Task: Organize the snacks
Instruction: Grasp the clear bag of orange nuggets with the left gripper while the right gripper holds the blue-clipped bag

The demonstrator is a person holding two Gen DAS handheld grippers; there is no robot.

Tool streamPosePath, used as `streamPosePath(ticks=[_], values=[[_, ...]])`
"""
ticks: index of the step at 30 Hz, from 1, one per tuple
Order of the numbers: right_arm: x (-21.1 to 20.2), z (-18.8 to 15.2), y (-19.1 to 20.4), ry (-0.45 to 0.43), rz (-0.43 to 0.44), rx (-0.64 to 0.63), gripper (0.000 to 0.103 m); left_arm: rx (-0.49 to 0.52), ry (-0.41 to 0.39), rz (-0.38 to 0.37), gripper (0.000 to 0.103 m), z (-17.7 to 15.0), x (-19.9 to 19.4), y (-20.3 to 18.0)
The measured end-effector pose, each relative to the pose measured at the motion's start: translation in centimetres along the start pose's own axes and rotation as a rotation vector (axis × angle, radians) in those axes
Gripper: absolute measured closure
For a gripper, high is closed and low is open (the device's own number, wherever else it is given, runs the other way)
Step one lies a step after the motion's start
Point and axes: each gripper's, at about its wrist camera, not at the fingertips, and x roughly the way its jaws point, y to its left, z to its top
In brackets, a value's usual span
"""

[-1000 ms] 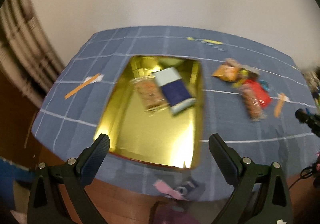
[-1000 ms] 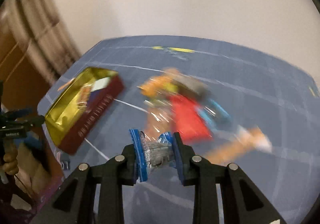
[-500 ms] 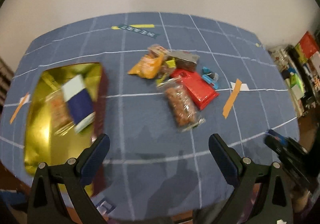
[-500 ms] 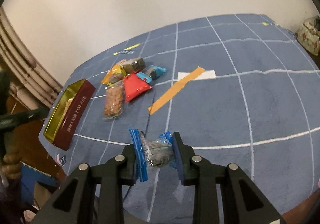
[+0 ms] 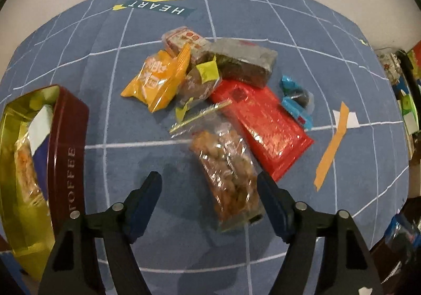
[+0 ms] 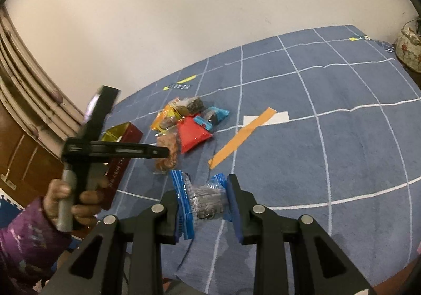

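Left claw (image 5: pixel 209 196): jaws partway apart, having just been closing, nothing pressed between the pads; the near end of the clear peanut packet (image 5: pixel 227 176) lies in the gap, closer to the right-hand finger (image 5: pixel 271 198) than to the left-hand one. Packet's long axis: runs from the lower centre of the left wrist frame up and slightly leftward, roughly along the claw's pointing line, so the pads face its long sides. Judged: a small shift rightward in frame would centre it before closing. Beyond it, centre to upper centre of the frame: red packet (image 5: pixel 263 126) touching the peanut packet's right side, orange packet (image 5: pixel 158 79), grey-wrapped bar (image 5: pixel 244 63), small blue-ended sweet (image 5: pixel 296 100), all heaped on the blue gridded surface (image 5: pixel 289 31). Far left of frame: open toffee tin (image 5: pixel 69 152), gold-lined, already holding two packets, well apart from the heap. Right claw (image 6: pixel 204 201): closed on a small clear sweet with blue ends (image 6: pixel 202 198), lower centre of its frame, farther from the heap than the left claw; the tin shows at its middle left behind the other hand (image 6: pixel 76 200).
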Motion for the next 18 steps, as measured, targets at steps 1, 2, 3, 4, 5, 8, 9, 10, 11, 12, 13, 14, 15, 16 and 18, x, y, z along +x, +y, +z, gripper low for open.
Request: streamPosePath(ticks=[1, 2, 3, 4, 5, 8, 9, 10, 11, 12, 13, 14, 15, 16, 18], values=[[0.1, 0.0, 0.0, 0.001, 0.004, 0.001, 0.074, 0.004, -0.003, 0.005, 0.032, 0.1, 0.1, -0.1], [0.2, 0.0, 0.0, 0.005, 0.009, 0.002, 0.074, 0.010, -0.005, 0.009, 0.032, 0.3, 0.2, -0.2], [0.3, -0.1, 0.0, 0.009, 0.011, 0.005, 0.074, 0.016, -0.002, 0.015, 0.033, 0.4, 0.5, -0.4], [0.4, -0.2, -0.1, 0.014, 0.012, 0.009, 0.074, 0.019, 0.003, 0.015, 0.037, 0.4, 0.8, -0.6], [0.6, -0.3, -0.2, 0.021, 0.014, 0.015, 0.074, 0.016, 0.004, 0.002, 0.042, 0.3, 0.9, -0.5], [0.7, -0.3, -0.4, 0.024, 0.011, 0.027, 0.074, 0.022, -0.014, -0.028, 0.063, 0.2, 0.8, -0.9], [0.6, -0.3, -0.4, 0.023, 0.012, 0.031, 0.074, 0.038, -0.018, -0.017, 0.064, 0.0, 0.7, -1.1], [0.6, -0.2, -0.5, 0.021, 0.015, 0.037, 0.074, 0.050, -0.020, -0.014, 0.064, -0.4, 0.5, -1.2], [0.6, -0.2, -0.6, 0.020, 0.018, 0.041, 0.074, 0.058, -0.026, -0.014, 0.064, -0.9, 0.2, -1.3], [0.6, -0.2, -0.6, 0.019, 0.017, 0.043, 0.074, 0.059, -0.038, -0.017, 0.065, -1.5, -0.2, -1.3], [0.6, -0.2, -0.6, 0.017, 0.014, 0.041, 0.074, 0.056, -0.052, -0.027, 0.065, -2.0, -0.6, -1.1], [0.6, -0.3, -0.6, 0.016, 0.012, 0.040, 0.074, 0.052, -0.060, -0.039, 0.065, -2.4, -0.9, -1.1], [0.5, -0.3, -0.5, 0.014, 0.014, 0.041, 0.074, 0.048, -0.065, -0.054, 0.065, -3.1, -1.4, -1.2], [0.4, -0.3, -0.5, 0.012, 0.015, 0.041, 0.074, 0.042, -0.073, -0.067, 0.065, -3.8, -2.2, -1.1], [0.3, -0.3, -0.3, 0.008, 0.016, 0.033, 0.074, 0.035, -0.094, -0.079, 0.065, -5.5, -4.0, -0.6]])
